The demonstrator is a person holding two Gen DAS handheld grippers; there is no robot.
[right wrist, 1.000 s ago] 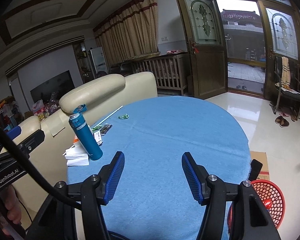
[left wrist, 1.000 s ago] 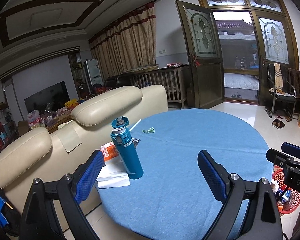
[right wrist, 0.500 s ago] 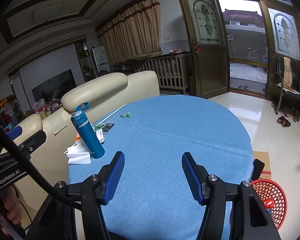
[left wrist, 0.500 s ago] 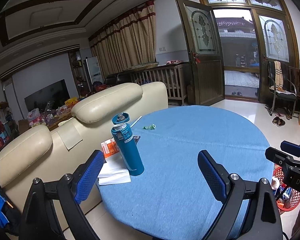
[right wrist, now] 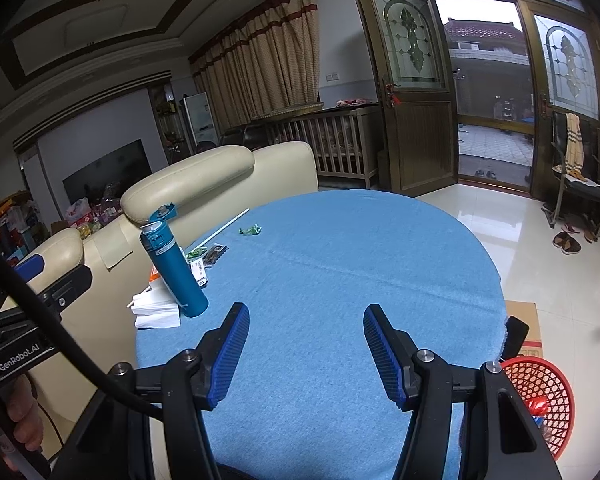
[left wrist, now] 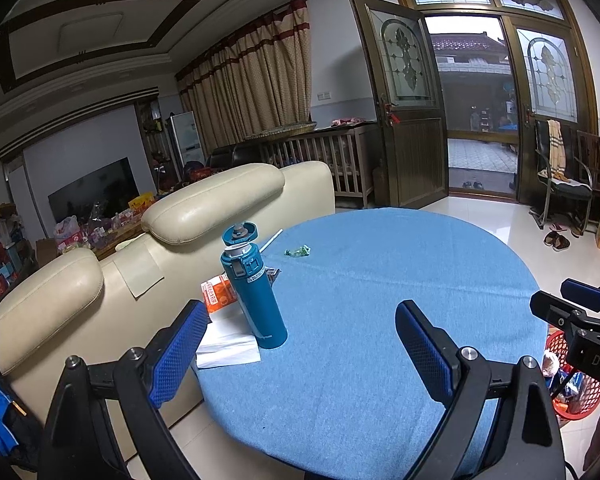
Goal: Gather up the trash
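Observation:
A green crumpled wrapper (left wrist: 298, 251) lies on the far left part of the round blue table (left wrist: 380, 280); it also shows in the right wrist view (right wrist: 250, 230). More wrappers (right wrist: 204, 256) lie beside a teal bottle (left wrist: 254, 292), (right wrist: 174, 272). A red mesh basket (right wrist: 540, 392) with trash stands on the floor at the right, also in the left wrist view (left wrist: 572, 384). My left gripper (left wrist: 300, 352) is open and empty over the near table edge. My right gripper (right wrist: 304, 352) is open and empty above the table.
White paper (left wrist: 228, 340) and an orange packet (left wrist: 218, 296) lie next to the bottle. A white straw (right wrist: 226, 226) rests at the table's left edge. A cream sofa (left wrist: 140, 272) stands left of the table. A cardboard box (right wrist: 524, 328) lies by the basket.
Both grippers have drifted slightly forward and up over the table. Both stay open and empty. Nothing on the table has moved.

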